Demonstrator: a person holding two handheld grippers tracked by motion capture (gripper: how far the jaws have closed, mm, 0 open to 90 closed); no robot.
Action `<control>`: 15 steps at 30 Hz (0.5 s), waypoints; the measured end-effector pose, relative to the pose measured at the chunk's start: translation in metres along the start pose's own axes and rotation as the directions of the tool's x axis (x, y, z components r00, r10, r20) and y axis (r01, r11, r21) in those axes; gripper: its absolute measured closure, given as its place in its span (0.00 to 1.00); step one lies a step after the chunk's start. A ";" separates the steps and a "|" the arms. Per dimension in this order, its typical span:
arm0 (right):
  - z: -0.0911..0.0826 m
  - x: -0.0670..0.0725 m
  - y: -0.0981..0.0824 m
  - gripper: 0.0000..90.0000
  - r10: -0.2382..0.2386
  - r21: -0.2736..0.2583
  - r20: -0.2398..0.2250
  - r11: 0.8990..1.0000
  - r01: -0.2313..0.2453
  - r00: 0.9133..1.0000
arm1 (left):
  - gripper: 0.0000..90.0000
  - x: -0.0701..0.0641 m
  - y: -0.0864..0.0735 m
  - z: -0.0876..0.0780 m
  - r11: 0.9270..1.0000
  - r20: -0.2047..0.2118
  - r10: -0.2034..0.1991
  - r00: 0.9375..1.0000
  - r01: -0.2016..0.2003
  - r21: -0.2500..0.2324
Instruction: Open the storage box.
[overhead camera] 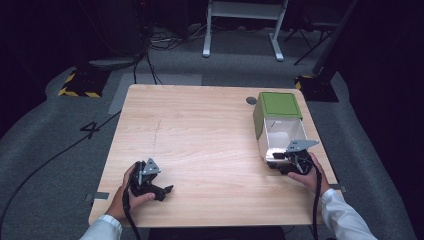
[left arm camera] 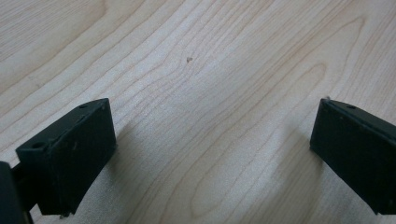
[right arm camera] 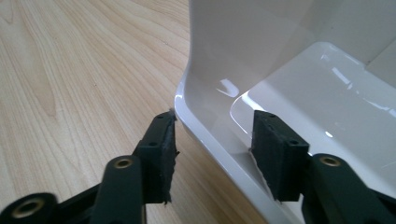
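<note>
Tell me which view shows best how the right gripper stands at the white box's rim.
The right gripper view: its jaws straddle the rim of the white box, one outside, one inside, not yet closed. The high view shows the right gripper at the box's near edge, too small for detail. The left gripper view shows bare table.

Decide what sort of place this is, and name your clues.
Probably a lab or recording studio: a lone wooden table on grey carpet, hazard-striped stand bases, cables on the floor, dark surroundings.

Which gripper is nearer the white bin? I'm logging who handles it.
Right. The right gripper straddles the bin's near rim, one finger inside, one outside. The left gripper rests far across the table, fingers open.
</note>
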State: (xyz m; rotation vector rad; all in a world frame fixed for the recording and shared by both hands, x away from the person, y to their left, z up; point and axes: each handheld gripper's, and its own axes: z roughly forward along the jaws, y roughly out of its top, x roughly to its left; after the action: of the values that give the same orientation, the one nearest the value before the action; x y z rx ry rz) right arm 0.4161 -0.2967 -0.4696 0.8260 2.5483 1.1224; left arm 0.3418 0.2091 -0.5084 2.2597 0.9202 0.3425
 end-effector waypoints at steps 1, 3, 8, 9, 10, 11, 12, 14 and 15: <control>0.000 0.000 0.000 0.54 0.000 0.000 0.000 1.000 0.000 1.000 | 0.01 0.000 0.000 0.000 1.000 0.000 0.000 1.000 0.000 0.000; -0.002 0.000 0.001 0.53 -0.004 -0.009 0.008 1.000 0.004 1.000 | 0.01 0.000 0.000 0.000 1.000 0.000 0.001 1.000 -0.001 0.000; -0.012 -0.002 0.006 0.46 -0.010 -0.032 0.029 0.999 0.011 1.000 | 0.01 0.000 0.000 0.000 1.000 0.001 -0.001 1.000 0.001 0.000; -0.014 -0.002 0.008 0.45 -0.016 -0.035 0.035 0.999 0.017 0.999 | 0.01 0.000 0.000 0.000 1.000 0.001 -0.001 1.000 0.001 0.000; -0.016 -0.001 0.009 0.44 -0.020 -0.036 0.039 0.999 0.022 0.999 | 0.01 0.000 0.000 0.000 1.000 0.001 -0.001 1.000 0.001 0.000; -0.017 -0.001 0.010 0.42 -0.027 -0.038 0.038 0.999 0.029 0.999 | 0.01 0.000 0.000 0.000 1.000 0.001 -0.001 1.000 0.001 0.000; -0.019 -0.001 0.012 0.41 -0.028 -0.038 0.037 0.999 0.030 0.999 | 0.01 0.000 0.000 0.000 1.000 0.001 -0.001 1.000 0.001 0.000; -0.021 0.000 0.014 0.40 -0.044 -0.039 0.047 0.998 0.046 0.998 | 0.01 0.000 0.000 0.000 1.000 0.001 -0.001 1.000 0.001 0.000; -0.023 0.001 0.015 0.39 -0.052 -0.035 0.053 0.998 0.054 0.997 | 0.01 0.000 0.000 0.000 1.000 0.000 0.000 1.000 0.000 0.000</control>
State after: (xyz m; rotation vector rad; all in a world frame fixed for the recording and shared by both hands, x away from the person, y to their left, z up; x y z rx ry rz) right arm 0.4113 -0.3016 -0.4433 0.7641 2.4847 1.1125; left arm 0.3418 0.2091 -0.5085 2.2591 0.9204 0.3418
